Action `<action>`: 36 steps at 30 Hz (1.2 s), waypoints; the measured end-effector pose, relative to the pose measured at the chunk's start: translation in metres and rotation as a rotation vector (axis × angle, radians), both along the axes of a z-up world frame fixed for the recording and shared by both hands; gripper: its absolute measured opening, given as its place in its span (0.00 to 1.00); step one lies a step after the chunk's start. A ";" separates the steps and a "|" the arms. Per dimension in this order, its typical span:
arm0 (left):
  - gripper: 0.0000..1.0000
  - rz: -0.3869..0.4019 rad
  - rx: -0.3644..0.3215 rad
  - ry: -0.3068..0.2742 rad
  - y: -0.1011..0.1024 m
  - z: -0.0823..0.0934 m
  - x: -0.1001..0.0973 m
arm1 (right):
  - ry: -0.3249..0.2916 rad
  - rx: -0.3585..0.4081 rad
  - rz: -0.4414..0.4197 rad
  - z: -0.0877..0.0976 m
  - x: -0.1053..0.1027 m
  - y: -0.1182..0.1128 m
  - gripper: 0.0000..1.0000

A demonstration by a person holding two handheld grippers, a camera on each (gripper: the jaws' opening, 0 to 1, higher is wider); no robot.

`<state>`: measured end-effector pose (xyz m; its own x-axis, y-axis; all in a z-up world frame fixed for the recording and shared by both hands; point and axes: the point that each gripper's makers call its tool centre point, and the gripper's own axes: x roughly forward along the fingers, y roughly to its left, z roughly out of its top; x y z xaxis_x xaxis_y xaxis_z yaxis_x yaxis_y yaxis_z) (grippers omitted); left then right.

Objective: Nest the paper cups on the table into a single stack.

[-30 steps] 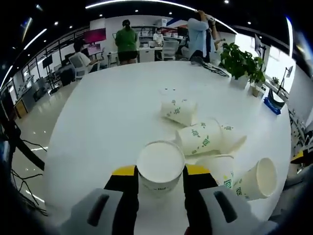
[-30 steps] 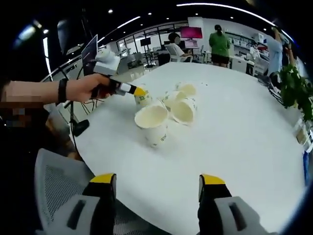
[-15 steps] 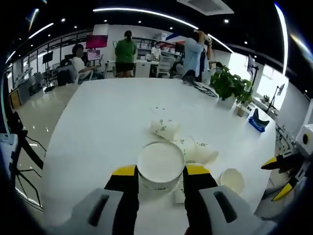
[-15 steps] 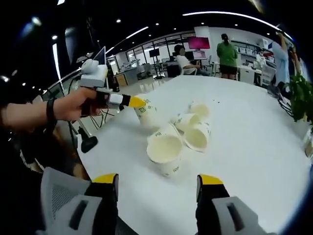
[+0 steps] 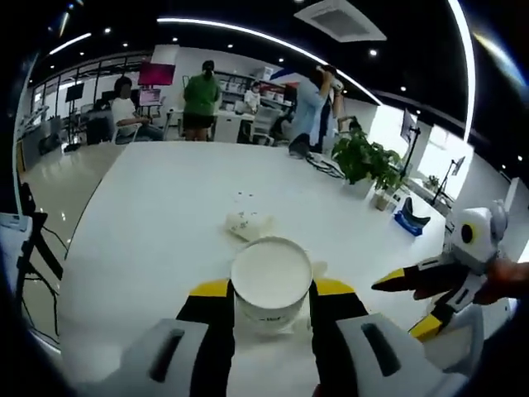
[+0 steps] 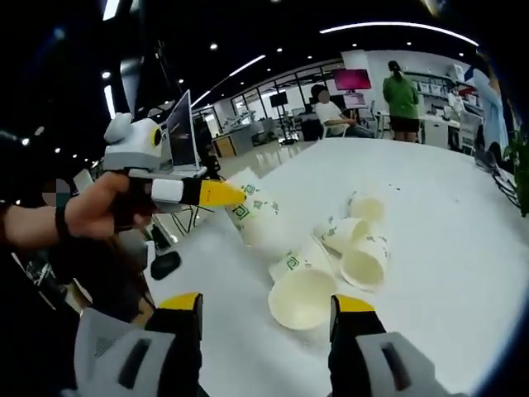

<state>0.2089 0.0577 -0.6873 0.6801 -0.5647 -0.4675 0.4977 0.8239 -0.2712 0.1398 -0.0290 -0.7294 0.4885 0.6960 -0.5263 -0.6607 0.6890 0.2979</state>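
The white table [image 5: 149,223] ran wide and round under both grippers, with an office beyond it where several people [image 5: 201,93] stood or sat at desks on the far side. A potted plant [image 5: 364,161] stood near the table's far right edge in the left gripper view.

The left gripper [image 5: 269,289] had its yellow-tipped jaws closed on a cup [image 5: 271,279], open mouth facing the camera, lifted clear above the table. In the right gripper view the same gripper [image 6: 216,193] came in from the left in a person's hand [image 6: 99,211], the held cup [image 6: 258,219] tilted, printed with green marks, above the near left edge of the table.

The right gripper [image 6: 264,306] had its jaws spread wide and gripping nothing, near a loose pile of cups on their sides. The nearest pile cup [image 6: 302,291] lay just beyond the jaw tips, mouth toward the camera; two more [image 6: 359,258] lay touching it to the right, and another [image 6: 365,206] a little farther. In the left gripper view the right gripper [image 5: 421,289] showed at the right, jaws apart, and one far cup [image 5: 246,224] lay beyond the held cup.
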 end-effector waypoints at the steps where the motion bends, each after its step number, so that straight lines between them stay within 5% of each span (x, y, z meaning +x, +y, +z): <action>1: 0.34 -0.005 0.000 -0.001 -0.003 0.001 -0.002 | 0.006 0.015 0.002 -0.001 0.001 0.004 0.61; 6: 0.34 -0.026 -0.022 -0.008 -0.016 0.008 -0.005 | 0.058 0.104 -0.028 -0.004 0.012 0.013 0.59; 21: 0.34 -0.080 -0.061 -0.007 -0.036 0.015 -0.013 | 0.058 0.231 -0.021 0.005 0.022 0.036 0.55; 36: 0.34 -0.110 -0.063 0.013 -0.044 0.010 -0.023 | 0.018 0.321 -0.072 0.024 0.015 0.016 0.48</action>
